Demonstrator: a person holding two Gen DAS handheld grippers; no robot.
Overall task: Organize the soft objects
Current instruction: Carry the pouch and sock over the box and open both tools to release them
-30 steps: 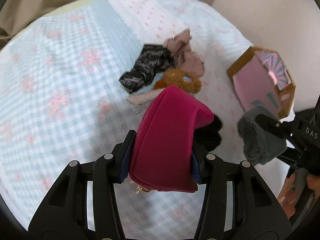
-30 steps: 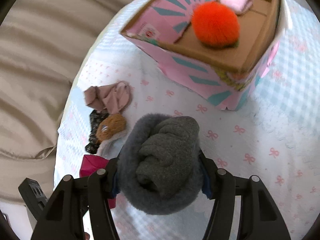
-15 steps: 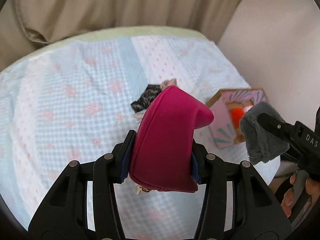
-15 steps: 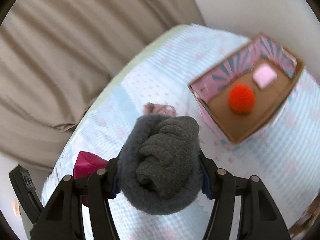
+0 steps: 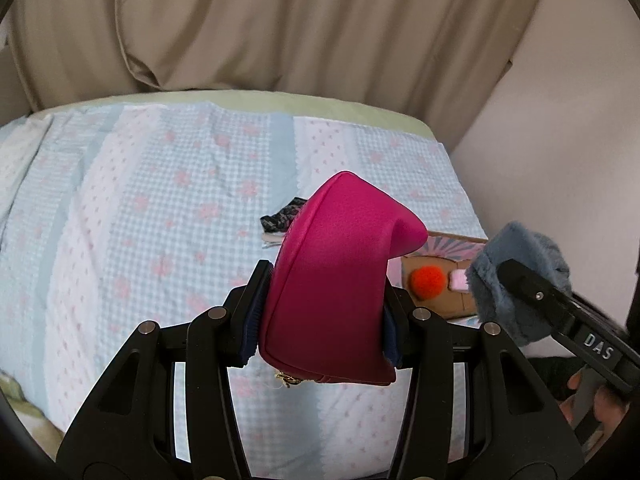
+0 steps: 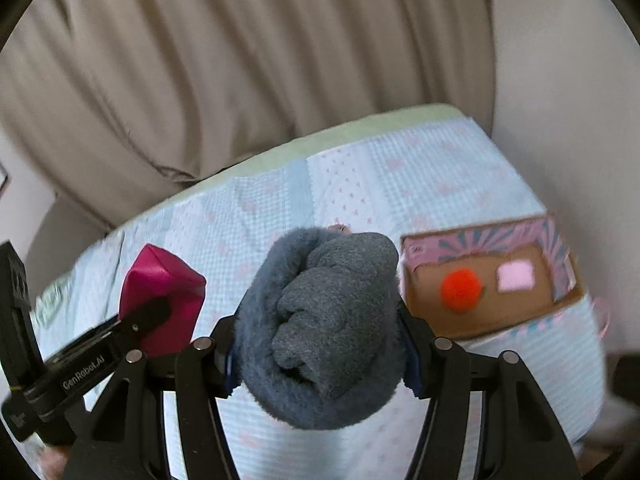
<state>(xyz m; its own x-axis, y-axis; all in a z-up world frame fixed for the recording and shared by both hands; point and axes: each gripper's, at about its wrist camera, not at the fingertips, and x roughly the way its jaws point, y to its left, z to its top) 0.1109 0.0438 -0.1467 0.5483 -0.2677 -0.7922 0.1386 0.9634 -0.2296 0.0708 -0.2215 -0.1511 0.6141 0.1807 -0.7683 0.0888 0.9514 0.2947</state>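
Observation:
My left gripper [image 5: 324, 316] is shut on a magenta pouch [image 5: 336, 280] with a gold zip pull, held high above the bed. My right gripper [image 6: 320, 344] is shut on a rolled grey fleece sock [image 6: 324, 328]. Each gripper shows in the other's view: the grey fleece sock [image 5: 516, 276] at the right of the left wrist view, the magenta pouch [image 6: 160, 292] at the left of the right wrist view. The pink cardboard box [image 6: 556, 240] lies open on the bed, with an orange pompom [image 6: 460, 290] and a pale pink pad [image 6: 516, 276] inside.
A blue and pink checked bedspread [image 5: 160, 220] covers the bed. A dark patterned cloth [image 5: 282, 218] peeks out behind the pouch, the rest of that pile hidden. Beige curtains [image 5: 280, 24] hang behind the bed, and a plain wall [image 5: 560, 160] runs along its right side.
Both grippers have risen well above the bed with their loads still held. The pile of soft things and the box have shrunk and slid lower in view; both wrists have rolled.

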